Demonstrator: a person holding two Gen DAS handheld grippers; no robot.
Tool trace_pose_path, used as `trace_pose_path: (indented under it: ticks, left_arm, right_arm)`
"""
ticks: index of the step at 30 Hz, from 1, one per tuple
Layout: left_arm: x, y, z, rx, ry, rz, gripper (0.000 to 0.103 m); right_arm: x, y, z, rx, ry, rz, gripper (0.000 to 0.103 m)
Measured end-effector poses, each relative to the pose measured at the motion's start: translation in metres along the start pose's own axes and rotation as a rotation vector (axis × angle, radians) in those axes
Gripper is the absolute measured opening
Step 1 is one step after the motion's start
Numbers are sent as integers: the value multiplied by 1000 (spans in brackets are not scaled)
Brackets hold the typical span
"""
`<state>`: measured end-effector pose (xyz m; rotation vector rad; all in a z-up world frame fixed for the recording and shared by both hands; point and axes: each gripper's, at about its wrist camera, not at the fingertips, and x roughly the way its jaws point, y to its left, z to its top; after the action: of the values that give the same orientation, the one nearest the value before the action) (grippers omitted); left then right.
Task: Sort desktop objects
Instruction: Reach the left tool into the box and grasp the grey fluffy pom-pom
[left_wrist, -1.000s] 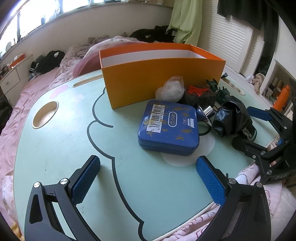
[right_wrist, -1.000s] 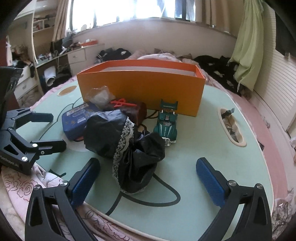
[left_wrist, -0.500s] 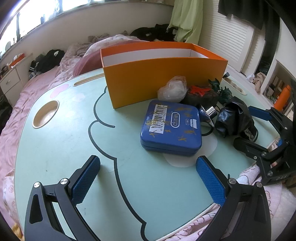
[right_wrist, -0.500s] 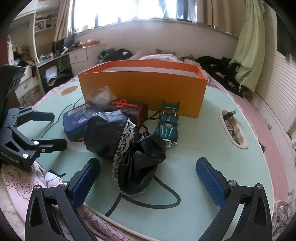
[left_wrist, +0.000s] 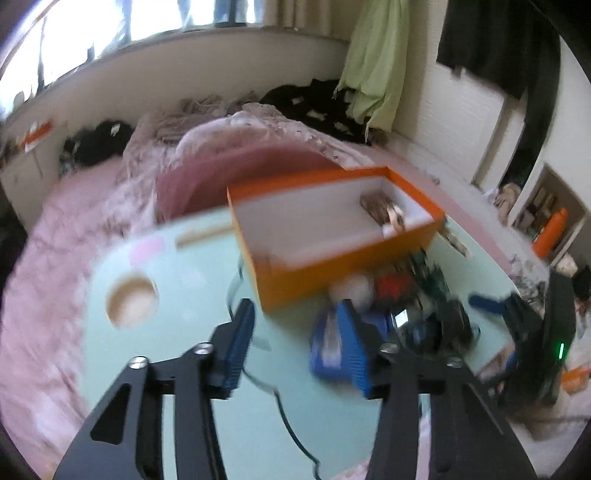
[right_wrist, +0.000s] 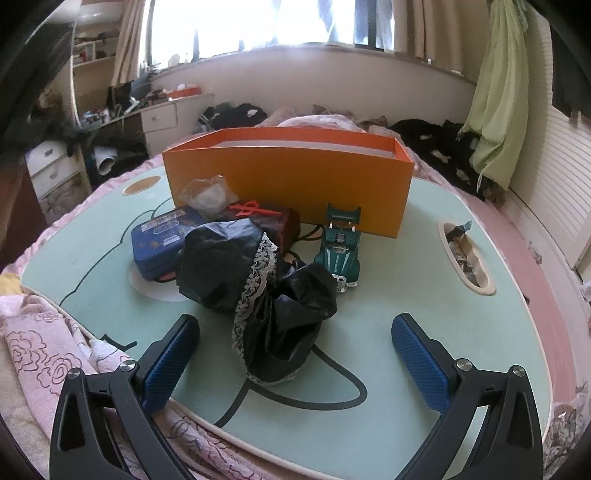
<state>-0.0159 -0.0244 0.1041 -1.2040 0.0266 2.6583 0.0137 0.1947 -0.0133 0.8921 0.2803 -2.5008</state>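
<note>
Both hand-held grippers (left_wrist: 297, 345) (right_wrist: 295, 354) wide, empty.

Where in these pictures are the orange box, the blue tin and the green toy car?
orange box (right_wrist: 288, 184): right wrist view, on its front wall.
blue tin (right_wrist: 159, 240): right wrist view, on its lid.
green toy car (right_wrist: 339, 253): right wrist view, on its roof.
</note>
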Motion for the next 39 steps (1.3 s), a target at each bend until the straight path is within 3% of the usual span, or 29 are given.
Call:
trace_pose_path:
  ticks: [1, 3, 4, 7, 12, 19, 22, 24, 29, 33, 35, 39]
  left_arm:
    - [9, 2, 22, -2, 59, -26, 30]
    - [30, 5, 44, -20, 170, -73, 30]
    - [46, 8, 56, -36, 244, -61, 30]
    - [70, 9, 72, -48, 332, -10, 30]
    - [98, 4, 76, -25, 423, 20, 30]
    - [130, -18, 74, 132, 527, 198, 30]
    - [138, -23, 71, 161, 553, 201, 13]
    - [137, -24, 72, 176, 552, 208, 7]
    - [127, -23, 74, 188, 511, 209, 6]
    - [93, -23, 89, 141, 387, 120, 5]
    - [66, -26, 95, 108, 313, 34, 5]
    - [38, -46, 91, 94, 258, -98, 5]
  right_arm:
    - [0, 0, 0, -1, 0, 1, 103]
    - [1, -1, 0, -3, 0, 3, 103]
    - [1, -2, 0, -3, 0, 5, 103]
    - [2, -4, 0, -2, -2, 10, 103]
    - [3, -5, 0, -2, -3, 13, 103]
    - [3, -4, 0, 1, -3, 11, 103]
    - [4, -4, 0, 2, -2, 10, 103]
    - [3, -3, 0, 3, -3, 10, 103]
    - [4, -3, 0, 3, -2, 10, 103]
    - [3, -3, 1, 3, -3, 10, 103]
    - [4, -3, 1, 3, -2, 10, 103]
    - [4, -3, 1, 3, -2, 10, 103]
